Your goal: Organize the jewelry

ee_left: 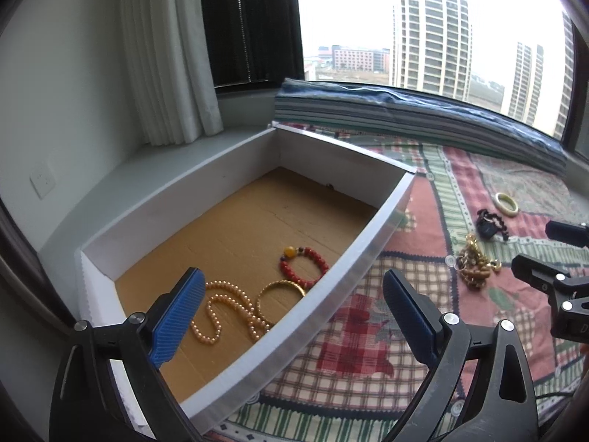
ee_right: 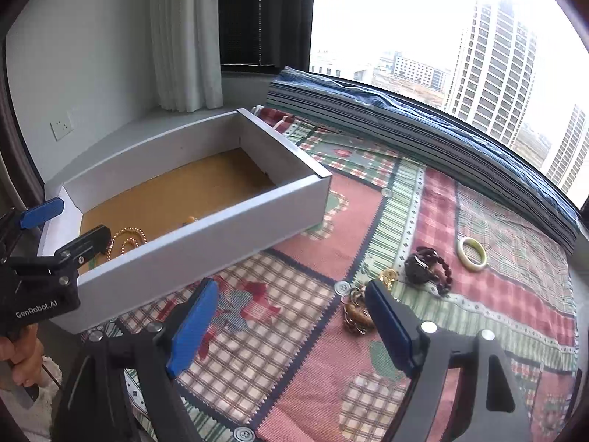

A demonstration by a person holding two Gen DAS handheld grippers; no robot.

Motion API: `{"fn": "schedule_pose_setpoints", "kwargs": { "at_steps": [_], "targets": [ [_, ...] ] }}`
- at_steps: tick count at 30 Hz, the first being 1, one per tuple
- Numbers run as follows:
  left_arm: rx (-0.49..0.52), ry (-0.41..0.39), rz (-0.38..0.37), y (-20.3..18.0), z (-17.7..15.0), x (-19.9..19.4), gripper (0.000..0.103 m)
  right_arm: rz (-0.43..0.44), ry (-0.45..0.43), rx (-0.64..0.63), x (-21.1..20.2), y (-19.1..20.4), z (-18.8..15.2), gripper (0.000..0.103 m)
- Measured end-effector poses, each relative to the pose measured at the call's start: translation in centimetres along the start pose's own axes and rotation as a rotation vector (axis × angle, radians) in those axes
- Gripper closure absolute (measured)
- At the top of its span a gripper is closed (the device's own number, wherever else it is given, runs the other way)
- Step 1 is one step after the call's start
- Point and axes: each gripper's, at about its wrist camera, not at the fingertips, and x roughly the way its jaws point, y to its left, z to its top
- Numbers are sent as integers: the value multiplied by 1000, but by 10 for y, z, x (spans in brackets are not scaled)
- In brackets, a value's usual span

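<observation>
A white cardboard box (ee_left: 371,254) with a brown floor holds a pearl necklace (ee_left: 228,307), a gold bangle (ee_left: 279,289) and a red bead bracelet (ee_left: 305,263). My left gripper (ee_left: 294,316) is open and empty above the box's near wall. On the patterned blanket lie a gold chain pile (ee_right: 359,311), a dark bead bracelet (ee_right: 429,269) and a pale jade bangle (ee_right: 473,252). My right gripper (ee_right: 291,326) is open and empty, low over the blanket just left of the gold chain pile. The box (ee_right: 221,235) also shows in the right wrist view.
The blanket (ee_right: 441,199) covers a window seat. A folded striped quilt (ee_right: 405,125) lies along the window. A white curtain (ee_right: 184,37) hangs at the back left, above a grey ledge (ee_left: 184,154) beside the box. A wall socket (ee_right: 62,125) is on the left wall.
</observation>
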Motion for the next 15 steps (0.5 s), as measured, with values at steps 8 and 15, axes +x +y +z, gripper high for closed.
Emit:
{"fn": "schedule_pose_setpoints", "kwargs": {
  "at_steps": [8, 15],
  "targets": [
    [2, 25, -81, -28, -19, -8, 5, -146, -11, 74, -36, -30, -51, 20],
    [78, 91, -182, -63, -59, -14, 4, -265, 0, 154, -63, -44, -99, 20]
  ]
}}
